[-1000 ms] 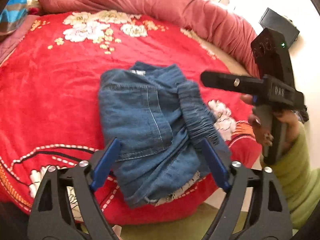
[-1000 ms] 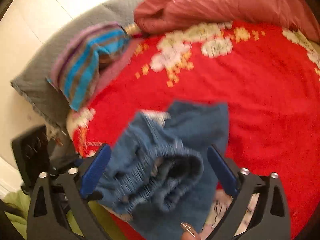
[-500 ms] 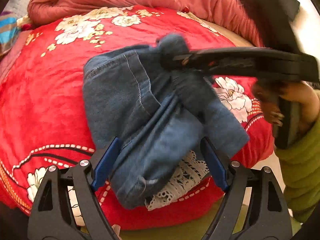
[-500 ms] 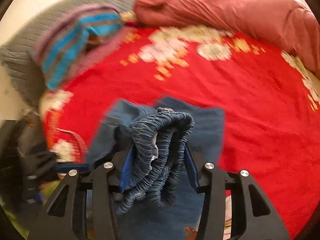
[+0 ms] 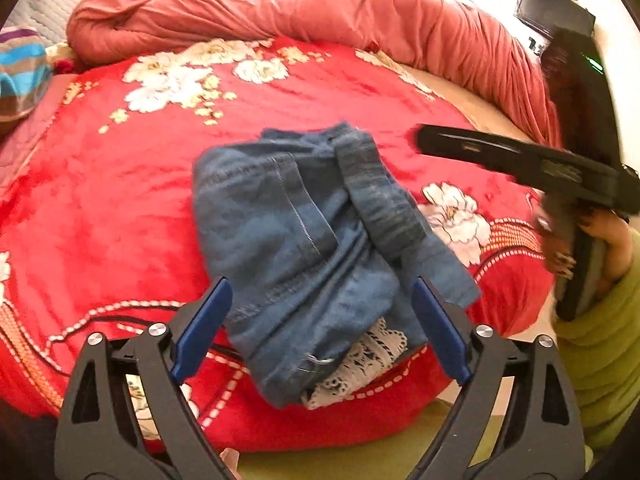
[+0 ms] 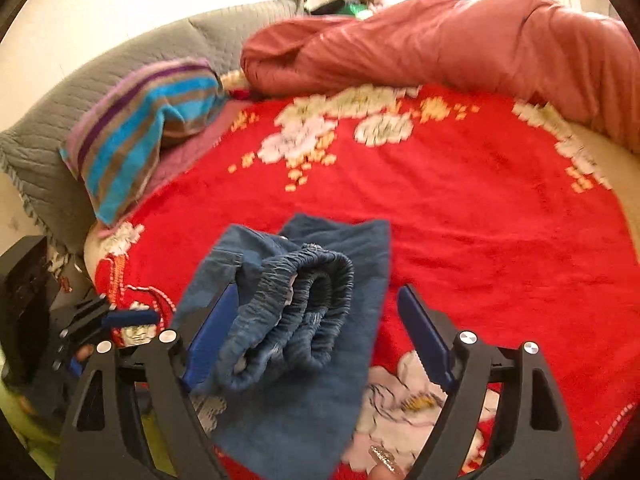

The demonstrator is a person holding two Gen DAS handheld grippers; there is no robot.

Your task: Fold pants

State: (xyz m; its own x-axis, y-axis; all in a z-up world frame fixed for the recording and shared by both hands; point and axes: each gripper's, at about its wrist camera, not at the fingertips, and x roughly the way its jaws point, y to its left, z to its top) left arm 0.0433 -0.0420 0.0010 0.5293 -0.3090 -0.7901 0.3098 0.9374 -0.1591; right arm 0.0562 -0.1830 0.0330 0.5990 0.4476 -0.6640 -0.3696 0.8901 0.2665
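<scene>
Folded denim pants [image 5: 320,248] sit on the red floral blanket [image 5: 100,220], near its front edge. Elastic waistband [image 6: 300,304] bunched on top of the stack; white lace trim [image 5: 360,364] sticks out from under the near end.

Left gripper [image 5: 320,328]: jaws spread wide and have just been opening further. Near end of the pants lies between the blue pads [image 5: 200,328], but neither pad presses on it, so nothing gripped.

Right gripper [image 6: 316,332]: jaws have just been opening and stand wide. Waistband roll lies between them, against the left-hand pad [image 6: 212,336]; other pad well clear of the fabric. Not clamped on anything. In the left wrist view the right gripper [image 5: 432,142] hangs above the blanket to the right of the pants, motion-blurred, held by a hand [image 5: 592,248] in a green sleeve [image 5: 600,352].

Background: bunched pink-red duvet [image 6: 440,48] along the far side of the bed, striped towel [image 6: 140,136] and grey quilted pillow [image 6: 60,120] at far left.
</scene>
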